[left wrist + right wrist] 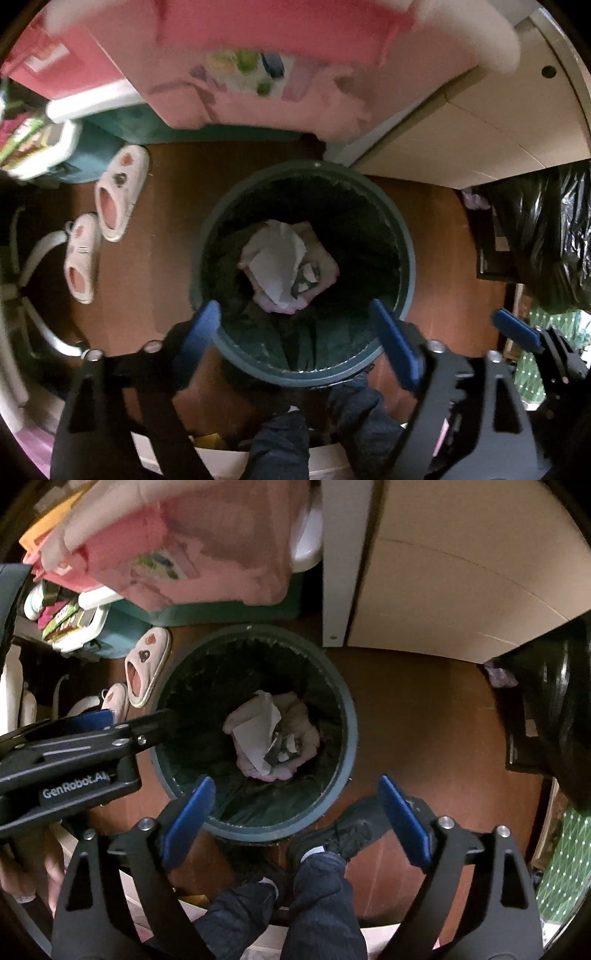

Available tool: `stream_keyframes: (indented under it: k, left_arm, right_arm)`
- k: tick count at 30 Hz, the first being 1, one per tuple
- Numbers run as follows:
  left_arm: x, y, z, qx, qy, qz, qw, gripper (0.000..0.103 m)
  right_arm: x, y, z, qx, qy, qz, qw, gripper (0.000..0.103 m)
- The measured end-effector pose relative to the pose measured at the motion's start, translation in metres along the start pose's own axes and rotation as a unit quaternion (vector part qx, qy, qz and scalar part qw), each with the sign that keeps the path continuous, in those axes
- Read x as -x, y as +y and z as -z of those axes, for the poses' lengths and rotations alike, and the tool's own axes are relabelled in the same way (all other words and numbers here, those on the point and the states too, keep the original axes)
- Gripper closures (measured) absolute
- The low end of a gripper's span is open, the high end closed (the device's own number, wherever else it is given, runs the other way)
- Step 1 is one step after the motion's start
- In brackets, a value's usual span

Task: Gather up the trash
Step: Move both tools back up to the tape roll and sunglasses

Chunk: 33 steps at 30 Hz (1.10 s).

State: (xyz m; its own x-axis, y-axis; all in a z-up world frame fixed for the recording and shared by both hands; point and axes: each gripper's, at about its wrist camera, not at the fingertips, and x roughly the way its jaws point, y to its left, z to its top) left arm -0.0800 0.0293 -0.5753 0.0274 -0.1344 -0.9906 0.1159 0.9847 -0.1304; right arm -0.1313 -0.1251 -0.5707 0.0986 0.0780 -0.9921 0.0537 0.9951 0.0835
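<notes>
Hovering over the round bin, the left claw is held wide apart with nothing between its blue pads. The right claw is likewise spread wide and empty above the bin's near rim. Crumpled white paper and pinkish trash are seen lying at the bin's bottom. Two slippers are seen on the floor beside it.

Reddish-brown wooden floor: bears round dark-green plastic bin; pair of white-and-pink slippers left of it; black glossy plastic bag at right; teal storage box.
</notes>
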Motion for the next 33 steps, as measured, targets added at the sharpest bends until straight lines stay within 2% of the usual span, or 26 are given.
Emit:
stream_keyframes:
  k: [10, 23, 33]
  left_arm:
    - [0.086, -0.023, -0.010, -0.024, -0.016, -0.006, 0.9996, 0.014]
    - [0.232, -0.081, -0.021, -0.070, -0.048, 0.015, 0.9963, 0.013]
    - [0.316, -0.126, -0.035, -0.109, -0.072, 0.038, 0.9907, 0.013]
  right_arm:
    - [0.095, -0.012, -0.007, -0.033, -0.035, 0.012, 0.999, 0.010]
    - [0.261, -0.041, -0.008, -0.081, -0.108, 0.025, 0.990, 0.010]
    - [0.349, -0.062, -0.008, -0.110, -0.155, 0.036, 0.981, 0.009]
